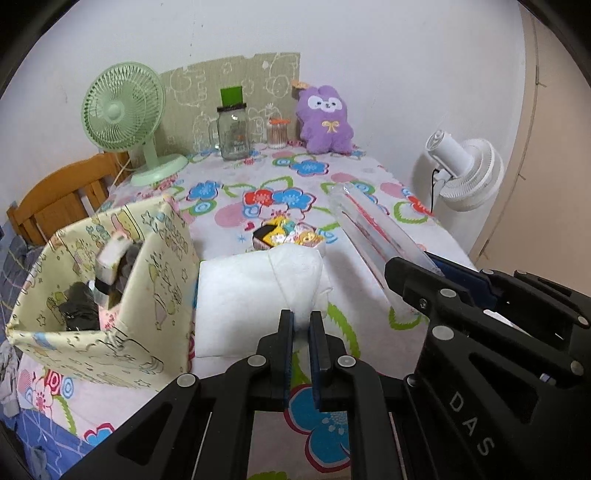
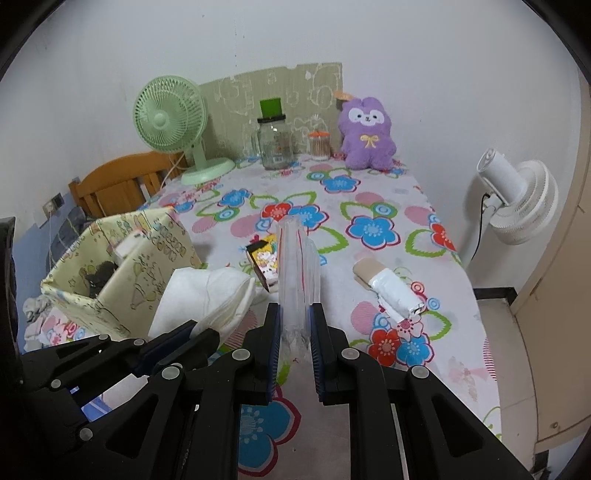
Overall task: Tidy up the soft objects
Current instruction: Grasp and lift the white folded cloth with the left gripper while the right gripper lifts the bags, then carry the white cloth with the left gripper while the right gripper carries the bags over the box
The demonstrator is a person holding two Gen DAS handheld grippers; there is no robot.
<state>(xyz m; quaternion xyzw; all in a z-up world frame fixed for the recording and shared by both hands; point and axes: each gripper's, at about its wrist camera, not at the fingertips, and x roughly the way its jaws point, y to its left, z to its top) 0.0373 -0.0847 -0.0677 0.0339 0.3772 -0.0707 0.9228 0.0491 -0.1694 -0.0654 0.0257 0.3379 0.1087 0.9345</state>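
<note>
Two fans (image 1: 122, 110) (image 1: 465, 166), floral tablecloth (image 2: 369, 229), white wall (image 1: 332, 33), wooden headboard (image 1: 62, 199)

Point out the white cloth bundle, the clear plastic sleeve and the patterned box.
white cloth bundle (image 1: 258, 291), left wrist view, its top face.
clear plastic sleeve (image 2: 295, 280), right wrist view, mid-length.
patterned box (image 1: 162, 273), left wrist view, its right wall.

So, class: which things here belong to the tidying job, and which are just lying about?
In the job:
- left gripper, white cloth bundle
- right gripper, clear plastic pack
- patterned box

Lying about:
- green fan
- glass jar
- white fan
</note>
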